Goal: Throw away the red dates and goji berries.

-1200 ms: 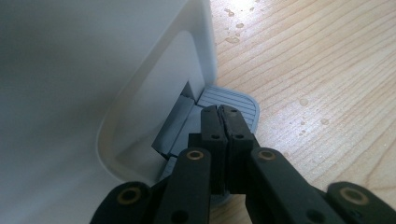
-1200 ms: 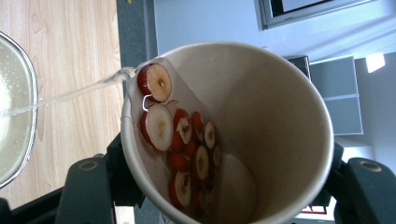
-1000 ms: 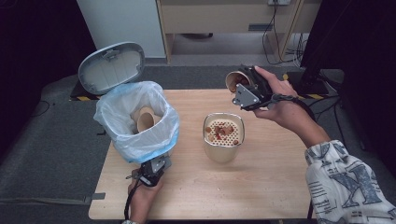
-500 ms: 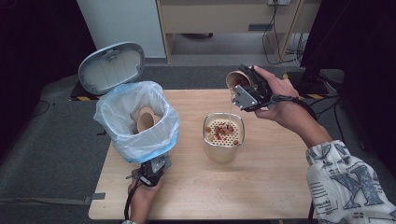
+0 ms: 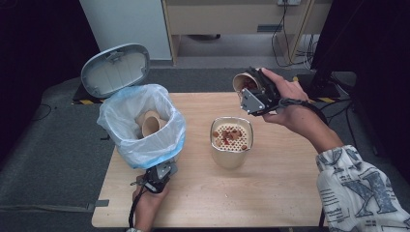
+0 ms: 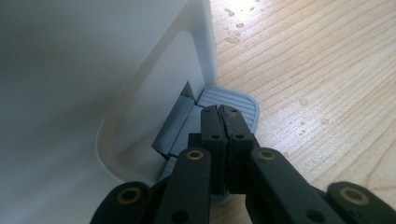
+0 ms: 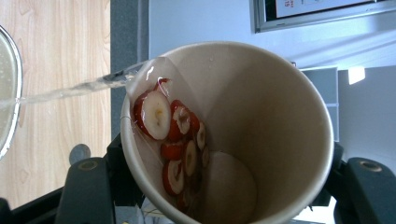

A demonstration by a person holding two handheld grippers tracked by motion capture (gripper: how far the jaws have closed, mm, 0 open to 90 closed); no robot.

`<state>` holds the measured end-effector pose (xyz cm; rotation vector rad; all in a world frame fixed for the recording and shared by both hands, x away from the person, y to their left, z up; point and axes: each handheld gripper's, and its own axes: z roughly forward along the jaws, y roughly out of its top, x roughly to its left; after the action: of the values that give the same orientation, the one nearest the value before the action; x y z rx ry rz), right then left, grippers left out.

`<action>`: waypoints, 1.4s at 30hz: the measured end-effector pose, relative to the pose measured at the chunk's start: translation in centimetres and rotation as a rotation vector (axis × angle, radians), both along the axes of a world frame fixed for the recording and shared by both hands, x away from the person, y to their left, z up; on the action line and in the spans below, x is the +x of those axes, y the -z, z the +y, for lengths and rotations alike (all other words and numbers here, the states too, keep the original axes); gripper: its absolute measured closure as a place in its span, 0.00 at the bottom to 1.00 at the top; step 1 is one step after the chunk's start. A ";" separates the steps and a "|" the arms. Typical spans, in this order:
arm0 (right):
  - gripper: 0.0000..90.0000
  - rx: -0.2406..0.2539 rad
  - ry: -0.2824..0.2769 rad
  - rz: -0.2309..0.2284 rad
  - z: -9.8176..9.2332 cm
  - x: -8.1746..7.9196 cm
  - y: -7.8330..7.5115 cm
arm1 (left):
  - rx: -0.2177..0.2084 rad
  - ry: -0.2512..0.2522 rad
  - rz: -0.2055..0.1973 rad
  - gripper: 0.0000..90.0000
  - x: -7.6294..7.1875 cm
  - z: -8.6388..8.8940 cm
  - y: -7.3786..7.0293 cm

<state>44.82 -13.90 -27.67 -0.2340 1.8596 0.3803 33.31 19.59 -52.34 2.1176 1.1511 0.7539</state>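
The right gripper [image 5: 249, 89] was clamped around a paper cup [image 7: 233, 135], tipped over near the table's [image 5: 290, 193] far edge, water streaming toward the strainer pot [image 5: 231, 145] mid-table. Red fruit slices [image 7: 173, 135] clung inside. The left gripper [image 6: 219, 116], jaws clenched on nothing, pressed the bin's pedal [image 6: 238, 102] near the front-left corner.

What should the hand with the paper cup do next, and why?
Probably tip the paper cup a little further. A thin stream of liquid is running from its rim toward the metal strainer pot, but the red fruit slices are stuck to the cup's wall, so more tilt should slide them out.
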 end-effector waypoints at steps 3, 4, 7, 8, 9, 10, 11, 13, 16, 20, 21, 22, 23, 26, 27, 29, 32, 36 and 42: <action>0.37 -0.067 0.003 -0.041 0.3 -0.2 0.1 | 0.000 0.000 0.000 0.98 0.0 0.0 0.0; 0.37 -0.080 0.003 -0.046 0.4 -0.2 0.2 | 0.000 0.000 0.001 0.98 0.0 0.0 0.0; 0.37 -0.144 0.004 -0.085 0.7 -0.4 0.6 | -0.001 -0.001 0.001 0.98 0.0 0.0 0.0; 0.37 -0.144 0.004 -0.085 0.7 -0.4 0.6 | 0.000 -0.001 0.001 0.98 0.0 0.0 0.0; 0.36 -0.156 0.000 -0.087 0.8 -0.4 0.7 | 0.000 -0.001 0.000 0.98 0.0 0.0 0.0; 0.36 -0.156 0.000 -0.087 0.8 -0.4 0.7 | 0.000 -0.001 0.000 0.98 0.0 0.0 0.0; 0.36 -0.162 0.000 -0.092 0.8 -0.4 0.8 | 0.000 -0.001 0.000 0.98 0.0 0.0 0.0; 0.37 -0.151 0.000 -0.087 0.8 -0.4 0.8 | -0.001 -0.001 0.000 0.98 0.0 0.0 0.0; 0.36 -0.147 0.003 -0.090 0.7 -0.3 0.7 | -0.002 -0.001 0.001 0.98 0.0 0.0 0.0; 0.36 -0.144 0.004 -0.091 0.6 -0.4 0.7 | -0.002 -0.003 0.001 0.98 0.0 0.0 0.0; 0.36 -0.144 0.005 -0.091 0.6 -0.4 0.6 | -0.001 -0.002 0.001 0.98 0.0 0.0 0.0; 0.36 -0.144 0.005 -0.091 0.6 -0.4 0.6 | -0.001 -0.002 0.001 0.98 0.0 0.0 0.0; 0.36 -0.144 0.003 -0.090 0.6 -0.4 0.6 | -0.001 -0.002 0.000 0.98 0.0 0.0 0.0; 0.36 -0.145 0.003 -0.090 0.5 -0.4 0.6 | -0.001 -0.001 0.000 0.98 0.0 0.0 0.0; 0.37 -0.148 0.004 -0.092 0.5 -0.4 0.7 | -0.001 -0.002 0.000 0.98 0.0 0.0 0.0; 0.37 -0.149 0.004 -0.092 0.5 -0.4 0.7 | 0.000 -0.001 0.000 0.98 0.0 0.0 0.0; 0.36 -0.154 0.009 -0.099 0.5 -0.5 0.6 | 0.000 -0.001 0.000 0.98 0.0 0.0 0.0; 0.36 -0.214 0.012 -0.142 0.6 -0.6 0.5 | 0.000 -0.002 0.001 0.98 0.0 0.0 0.0; 0.37 -0.297 0.006 -0.188 1.2 -0.8 0.6 | 0.000 -0.002 0.001 0.98 0.0 0.0 0.0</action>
<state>44.01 -12.68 -28.26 -0.4504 1.7250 0.0720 33.30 19.58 -52.33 2.1174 1.1540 0.7536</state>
